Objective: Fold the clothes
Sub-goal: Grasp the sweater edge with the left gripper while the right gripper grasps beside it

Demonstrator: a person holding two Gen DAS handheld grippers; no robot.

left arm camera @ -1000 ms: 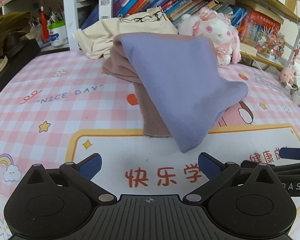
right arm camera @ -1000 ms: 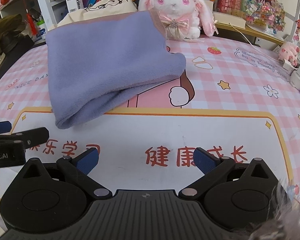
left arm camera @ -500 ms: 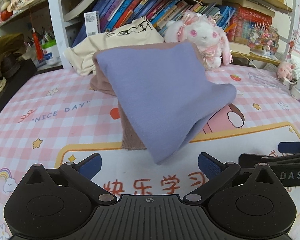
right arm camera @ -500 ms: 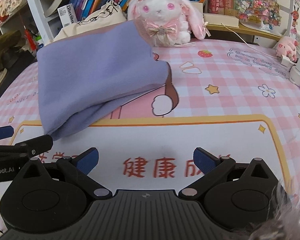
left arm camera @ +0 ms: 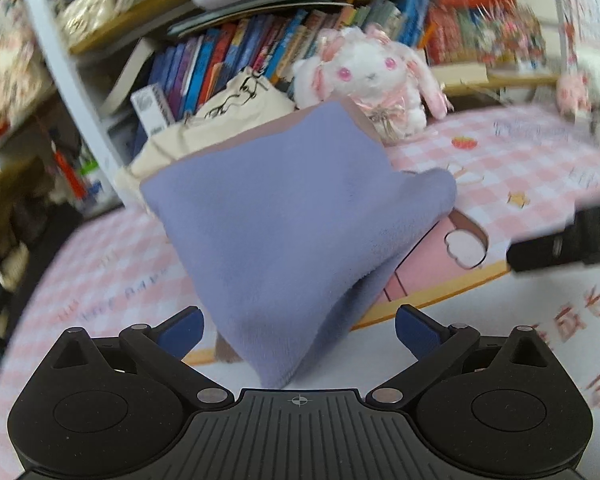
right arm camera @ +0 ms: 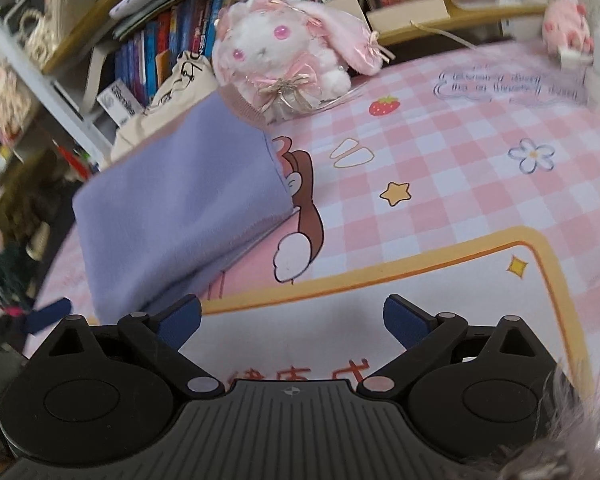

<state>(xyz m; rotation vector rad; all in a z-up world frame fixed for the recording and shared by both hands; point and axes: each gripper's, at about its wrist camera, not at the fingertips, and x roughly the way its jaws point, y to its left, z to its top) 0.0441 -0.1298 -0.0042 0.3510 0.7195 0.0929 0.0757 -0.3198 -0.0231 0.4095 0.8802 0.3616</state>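
On your pink checked tabletop mat [right arm camera: 440,184], red Chinese characters sit in the white panel; "成" [right arm camera: 350,376] and, in the left view, "长" [left arm camera: 598,304] read clearly. The faint "DAY" [left arm camera: 140,284] lettering and cloud writing [right arm camera: 500,86] are too blurred to read.

You are looking across a table under a pink checked cloth [right arm camera: 440,152] toward a shelf [left arm camera: 228,20] that is holding rows of books [left arm camera: 228,60]; a plush rabbit [right arm camera: 284,52] is sitting before them.
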